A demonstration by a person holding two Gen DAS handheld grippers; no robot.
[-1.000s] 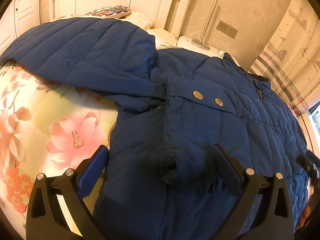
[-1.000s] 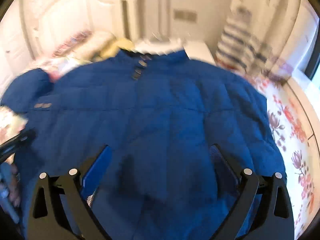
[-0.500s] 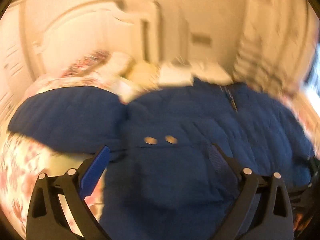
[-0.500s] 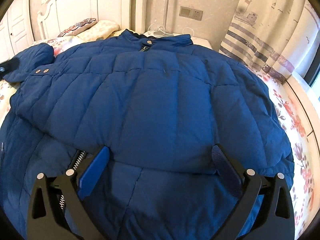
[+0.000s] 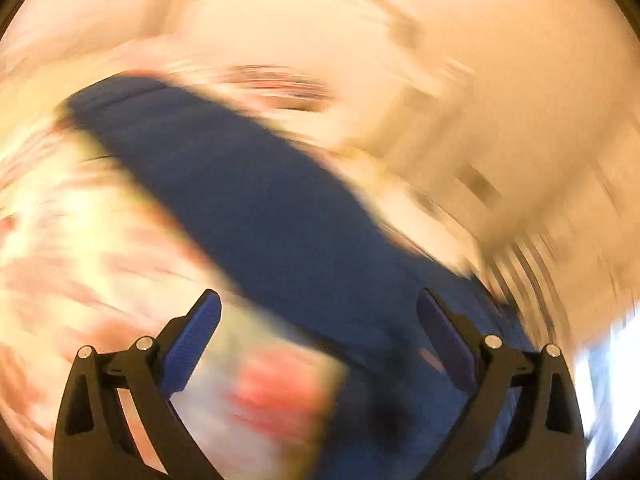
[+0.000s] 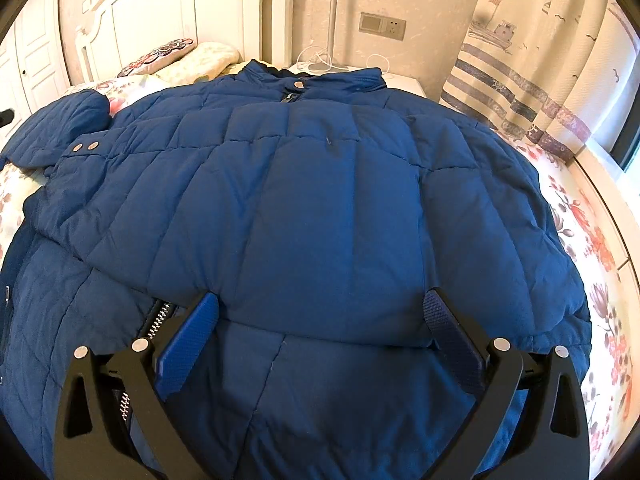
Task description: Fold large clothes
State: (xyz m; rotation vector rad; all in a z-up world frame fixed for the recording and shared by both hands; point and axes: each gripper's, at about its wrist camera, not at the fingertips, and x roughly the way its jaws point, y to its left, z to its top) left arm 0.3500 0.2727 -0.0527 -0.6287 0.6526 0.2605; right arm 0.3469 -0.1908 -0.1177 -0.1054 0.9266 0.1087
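Observation:
A large blue quilted jacket lies spread on the bed, collar toward the headboard, with one sleeve folded across its front. My right gripper is open and empty, hovering over the folded sleeve's lower edge. The left sleeve sticks out at the far left. The left wrist view is heavily blurred: it shows a long blue sleeve running diagonally over the floral bedspread. My left gripper is open and empty above the sleeve's near part.
The floral bedspread shows on the right of the jacket. A white headboard, pillows, a nightstand with cables and a striped curtain stand behind.
The left gripper has swung fast to the left, from over the cuff with snaps to the outstretched sleeve; its view is now blurred. The right gripper has settled closer over the folded sleeve.

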